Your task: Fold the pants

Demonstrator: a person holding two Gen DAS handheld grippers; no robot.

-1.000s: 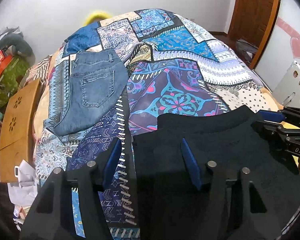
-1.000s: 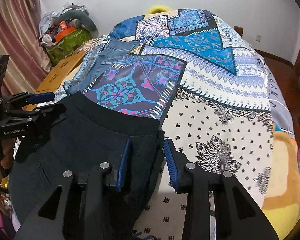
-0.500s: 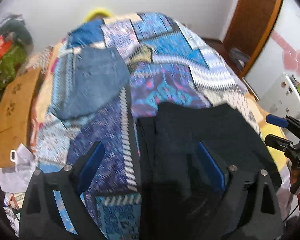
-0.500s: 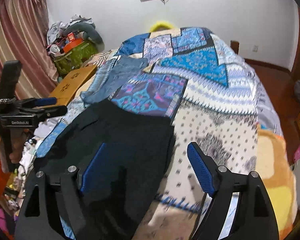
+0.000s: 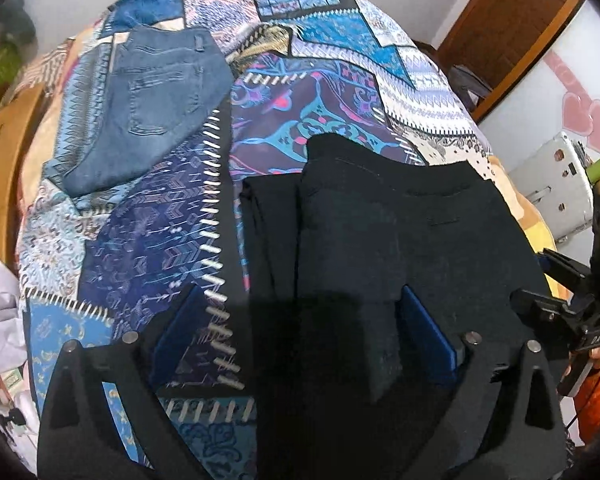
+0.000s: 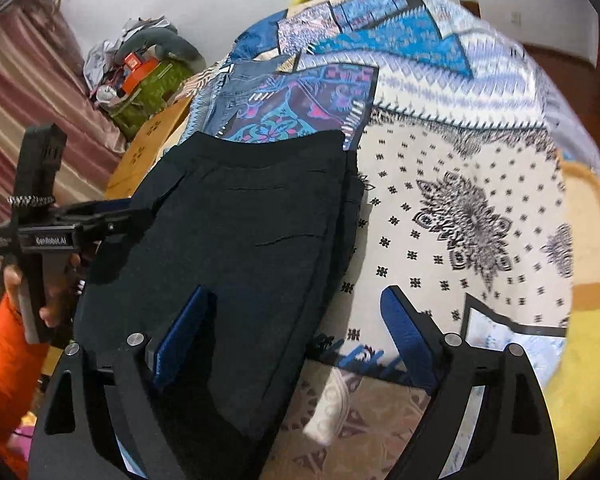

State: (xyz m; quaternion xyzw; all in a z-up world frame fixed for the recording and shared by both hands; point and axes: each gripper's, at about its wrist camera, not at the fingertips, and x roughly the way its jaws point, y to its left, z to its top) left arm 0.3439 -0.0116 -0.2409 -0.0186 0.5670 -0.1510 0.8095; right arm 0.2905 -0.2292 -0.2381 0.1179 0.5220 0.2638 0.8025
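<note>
Black pants lie folded on the patterned bedspread, waistband toward the far side; they also show in the right wrist view. My left gripper is open and empty, raised above the pants' near left edge. My right gripper is open and empty above the pants' near right edge. Each gripper also shows in the other's view: the left one at the left side, the right one at the right side.
Folded blue jeans lie on the bedspread far left of the black pants. A wooden board and clutter stand left of the bed. A brown door is at the far right. The bed's near edge runs under my right gripper.
Both grippers let go of the black pants, opened wide and lifted back toward the near edge. The pants stayed flat on the bed.
</note>
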